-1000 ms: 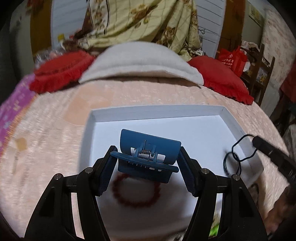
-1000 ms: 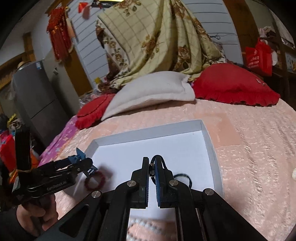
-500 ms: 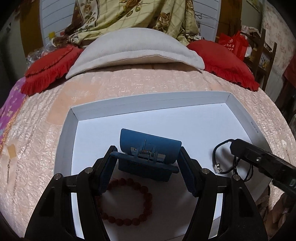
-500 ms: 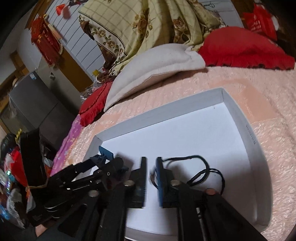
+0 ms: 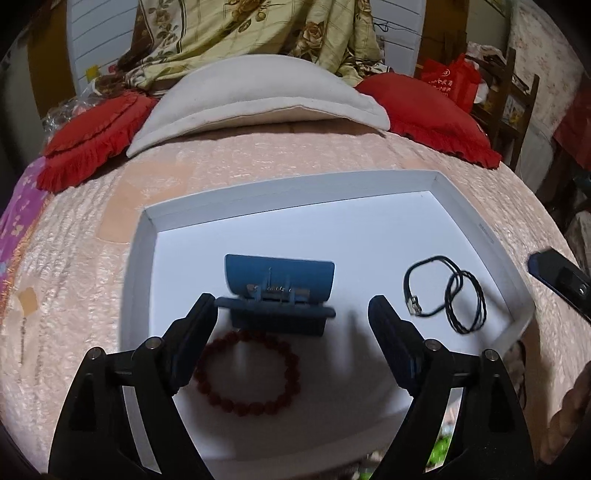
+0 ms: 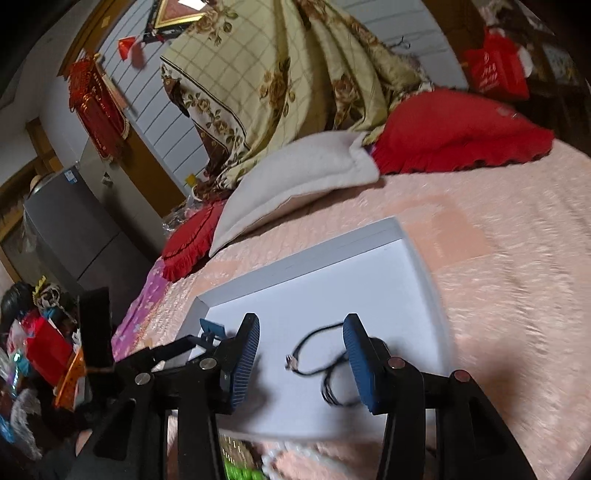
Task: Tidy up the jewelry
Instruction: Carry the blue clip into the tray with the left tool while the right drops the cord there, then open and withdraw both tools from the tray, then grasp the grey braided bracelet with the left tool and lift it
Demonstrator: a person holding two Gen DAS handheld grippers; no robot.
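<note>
A white shallow box [image 5: 288, 192] lies on the pink bedspread. In it are a blue hair clip [image 5: 279, 291], a red bead bracelet [image 5: 247, 373] in front of it, and a black cord necklace [image 5: 447, 295] at the right. My left gripper [image 5: 291, 314] is open, its fingers either side of the clip and apart from it. My right gripper [image 6: 301, 356] is open above the black cord necklace [image 6: 317, 362], holding nothing. The box [image 6: 306, 258] and the clip [image 6: 212, 326] also show in the right wrist view.
A white pillow [image 5: 255, 99] and two red cushions [image 5: 428, 110] lie at the head of the bed. A patterned quilt [image 5: 251, 33] hangs behind. Pale and green beads [image 6: 243, 469] lie on the bed near the box's front edge.
My left gripper opened and let go of the blue clip, which now rests in the box. My right gripper opened wide and released the black cord into the box.
</note>
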